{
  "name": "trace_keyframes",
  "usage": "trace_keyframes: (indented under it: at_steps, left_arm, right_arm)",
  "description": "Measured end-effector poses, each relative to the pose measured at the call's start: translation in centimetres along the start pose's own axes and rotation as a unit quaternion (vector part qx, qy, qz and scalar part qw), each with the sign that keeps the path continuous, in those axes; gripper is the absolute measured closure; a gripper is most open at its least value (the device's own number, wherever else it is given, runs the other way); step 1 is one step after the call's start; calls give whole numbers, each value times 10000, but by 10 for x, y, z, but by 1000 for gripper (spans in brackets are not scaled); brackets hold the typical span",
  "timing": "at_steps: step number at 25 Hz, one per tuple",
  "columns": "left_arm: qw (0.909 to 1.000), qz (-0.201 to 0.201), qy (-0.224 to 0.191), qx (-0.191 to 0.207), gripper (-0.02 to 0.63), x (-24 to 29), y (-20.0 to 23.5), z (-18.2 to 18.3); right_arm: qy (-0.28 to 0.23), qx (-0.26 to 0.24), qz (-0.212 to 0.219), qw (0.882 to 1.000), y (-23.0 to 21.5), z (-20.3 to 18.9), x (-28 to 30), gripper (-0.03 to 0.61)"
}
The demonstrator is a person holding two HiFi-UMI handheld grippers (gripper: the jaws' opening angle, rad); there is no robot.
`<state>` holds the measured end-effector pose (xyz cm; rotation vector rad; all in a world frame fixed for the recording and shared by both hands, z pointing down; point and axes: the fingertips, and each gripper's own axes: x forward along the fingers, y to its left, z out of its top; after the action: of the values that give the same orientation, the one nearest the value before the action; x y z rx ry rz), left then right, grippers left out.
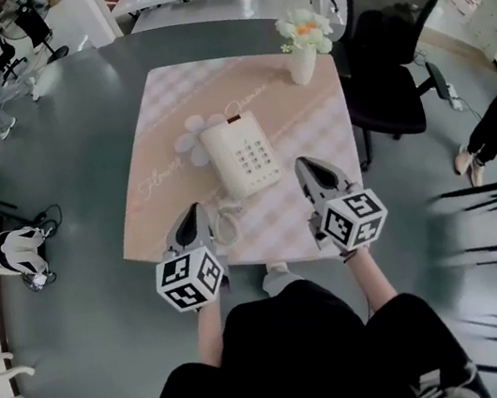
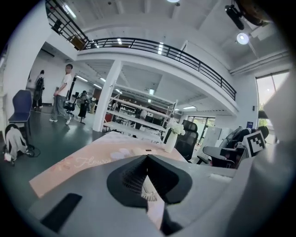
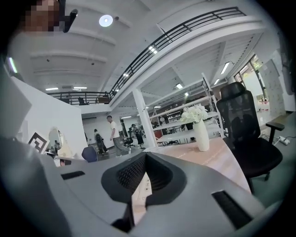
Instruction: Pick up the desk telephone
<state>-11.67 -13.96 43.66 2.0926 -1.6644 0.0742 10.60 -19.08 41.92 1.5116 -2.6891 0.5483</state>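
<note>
The head camera looks steeply down on the bench (image 1: pixel 162 113). Both gripper cameras look low across it, toward the vase (image 1: pixel 303 64) at one o'clock.

Pink table (image 1: pixel 320 147), white flower vase (image 1: pixel 304 63) at its corner — black chair (image 1: pixel 387 30) beside

Bare table (image 1: pixel 147 206) on both sides of phone (image 1: pixel 241 155), cord (image 1: pixel 225 224) coiled at its near end beside left gripper (image 1: pixel 195 208), vase (image 1: pixel 304 64) well apart at far right corner, chair (image 1: pixel 386 35) off table's right edge.
</note>
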Motion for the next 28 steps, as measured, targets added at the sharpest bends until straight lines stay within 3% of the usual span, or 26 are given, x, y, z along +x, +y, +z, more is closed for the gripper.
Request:
trace_keyframes:
  at_steps: [8,13,18,24,28]
  left_arm:
    - [9979,100,398,-496,615,39,-1,-21]
    - [9974,8,387,-610,615,63,-2,-17]
    - [9962,-28,586,-636,615,91,2,-18]
    - [9894,-6,1221,-792,615,114,15,-41]
    - [9866,-193,1318,-947,612,131,24,-46]
  right_arm:
    - [465,-41,555,9974,-21,-8,42,586]
    - [849,30,785,9933,-27,-17,68,586]
    - [1048,174,830,9909,-40,-26,96,586]
    - [1388,339,693,9873,-55,-49,121,586]
    - [1496,509,616,9855,-64,-63,135,586]
